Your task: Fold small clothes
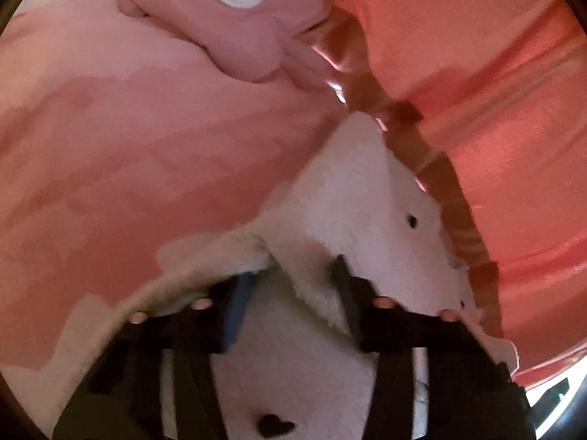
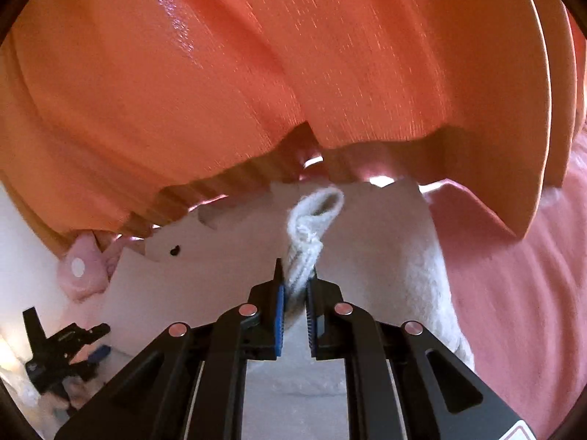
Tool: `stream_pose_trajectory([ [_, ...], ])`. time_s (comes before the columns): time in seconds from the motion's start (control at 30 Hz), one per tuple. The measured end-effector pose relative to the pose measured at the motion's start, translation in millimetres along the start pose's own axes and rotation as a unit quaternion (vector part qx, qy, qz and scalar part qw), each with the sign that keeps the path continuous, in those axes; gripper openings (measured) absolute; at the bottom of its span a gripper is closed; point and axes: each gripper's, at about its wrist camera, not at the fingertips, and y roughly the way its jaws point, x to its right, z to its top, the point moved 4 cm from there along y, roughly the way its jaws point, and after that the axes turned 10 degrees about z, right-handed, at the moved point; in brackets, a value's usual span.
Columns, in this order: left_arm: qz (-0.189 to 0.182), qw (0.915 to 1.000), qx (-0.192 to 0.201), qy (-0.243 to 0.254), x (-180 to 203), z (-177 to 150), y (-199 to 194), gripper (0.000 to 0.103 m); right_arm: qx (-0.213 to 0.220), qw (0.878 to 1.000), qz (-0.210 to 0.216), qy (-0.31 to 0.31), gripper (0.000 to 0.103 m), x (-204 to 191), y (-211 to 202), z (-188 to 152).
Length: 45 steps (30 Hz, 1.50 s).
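Now right claw (image 2: 295,286) pinching white garment (image 2: 312,216)

My left wrist camera looks forward along its fingers, very close to a white fleece garment (image 1: 367,198) and pink fabric (image 1: 128,128). My right wrist camera faces the same garment (image 2: 238,245) at close range, under orange fabric (image 2: 256,55). Both views share the garment and the white-buttoned pink piece (image 1: 238,18).

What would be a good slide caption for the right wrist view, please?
Right tool pinching a bunched fold of the white fleece garment, held up before orange fabric.
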Motion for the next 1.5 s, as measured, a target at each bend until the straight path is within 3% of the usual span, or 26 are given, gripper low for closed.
stream_pose_trajectory([
  [0.03, 0.006, 1.0000, 0.003, 0.005, -0.6, -0.8, -0.3, 0.030, -0.043, 0.998, -0.036, 0.012, 0.009, 19.1, 18.0, -12.7],
  [0.07, 0.013, 0.9998, 0.007, 0.011, -1.4, -1.8, -0.7, 0.024, -0.060, 0.997, -0.040, 0.027, 0.009, 29.3, 25.7, -22.9],
  [0.23, 0.036, 0.9988, 0.022, 0.025, 1.8, -1.9, -0.6, 0.020, -0.006, 0.999, 0.016, 0.028, 0.009, 10.0, -2.1, -3.7],
  [0.33, 0.049, 0.9973, 0.030, 0.046, 4.5, -4.2, -1.3, 0.020, -0.058, 0.997, -0.041, 0.010, 0.011, 21.7, 15.3, -20.6],
  [0.37, 0.052, 0.9968, 0.031, 0.053, 5.4, -4.8, -1.8, 0.020, -0.055, 0.998, -0.033, 0.021, 0.010, 29.1, 16.6, -27.2],
  [0.43, 0.057, 0.9960, 0.030, 0.063, 5.9, -6.0, -7.2, 0.022, -0.059, 0.997, -0.029, 0.042, 0.012, 31.0, 5.6, -22.1],
  [0.53, 0.069, 0.9935, 0.034, 0.084, 7.3, -7.7, -20.1, 0.022, -0.018, 0.997, -0.058, 0.047, 0.022, 21.7, -41.8, -10.1],
  [0.6, 0.080, 0.9890, 0.046, 0.115, 10.1, -11.4, -37.4, 0.022, -0.022, 0.995, -0.076, 0.054, 0.031, 20.4, -69.7, -19.7],
  [0.63, 0.083, 0.9868, 0.049, 0.130, 11.9, -13.1, -46.6, 0.027, -0.029, 0.995, -0.076, 0.061, 0.035, 18.7, -83.7, -26.3],
  [0.7, 0.076, 0.9836, 0.047, 0.157, 6.6, -21.0, -72.9, 0.054, -0.042, 0.995, -0.059, 0.065, 0.057, 15.4, -122.1, -52.0],
  [0.73, 0.072, 0.9830, 0.048, 0.162, -2.7, -28.0, -88.4, 0.072, -0.045, 0.995, -0.059, 0.066, 0.060, 17.1, -136.9, -65.4],
  [0.77, 0.065, 0.9826, 0.047, 0.167, -13.0, -35.5, -100.7, 0.081, -0.049, 0.994, -0.058, 0.073, 0.063, 20.6, -158.3, -84.6],
  [0.87, 0.062, 0.9811, 0.025, 0.182, -51.3, -60.8, -123.2, 0.087, -0.099, 0.988, -0.041, 0.111, 0.063, 33.6, -197.7, -142.3],
  [0.97, 0.080, 0.9834, -0.006, 0.163, -93.0, -86.0, -133.4, 0.088, -0.144, 0.971, -0.034, 0.187, 0.064, 44.1, -223.8, -189.2],
  [1.03, 0.079, 0.9867, -0.035, 0.138, -117.0, -104.1, -135.9, 0.088, -0.124, 0.970, -0.001, 0.207, 0.065, 38.7, -232.5, -193.2],
  [1.1, 0.056, 0.9924, -0.063, 0.089, -131.4, -112.7, -139.1, 0.089, -0.125, 0.975, -0.033, 0.180, 0.068, 33.4, -232.6, -199.3],
  [1.17, 0.033, 0.9941, -0.060, 0.085, -132.8, -118.0, -143.5, 0.094, -0.137, 0.972, -0.062, 0.179, 0.070, 32.5, -226.1, -211.9],
  [1.27, 0.034, 0.9918, -0.054, 0.111, -129.1, -123.6, -144.7, 0.094, -0.128, 0.976, -0.041, 0.169, 0.070, 24.8, -213.2, -220.9],
  [1.37, 0.012, 0.9915, -0.059, 0.115, -126.2, -128.0, -143.7, 0.093, -0.117, 0.983, -0.062, 0.126, 0.068, 15.1, -200.6, -224.3],
  [1.4, 0.005, 0.9913, -0.061, 0.117, -125.8, -128.2, -144.5, 0.089, -0.113, 0.985, -0.070, 0.109, 0.058, 11.6, -197.5, -223.7],
  [1.43, -0.005, 0.9910, -0.065, 0.117, -124.3, -128.6, -143.9, 0.073, -0.114, 0.986, -0.071, 0.102, 0.050, 11.8, -196.4, -222.4],
  [1.47, -0.013, 0.9905, -0.070, 0.118, -125.8, -129.0, -143.9, 0.052, -0.109, 0.987, -0.071, 0.094, 0.029, 9.7, -195.1, -221.7],
  [1.5, -0.014, 0.9904, -0.076, 0.115, -127.6, -129.9, -142.1, 0.042, -0.107, 0.987, -0.071, 0.093, 0.016, 10.9, -195.9, -220.1],
])
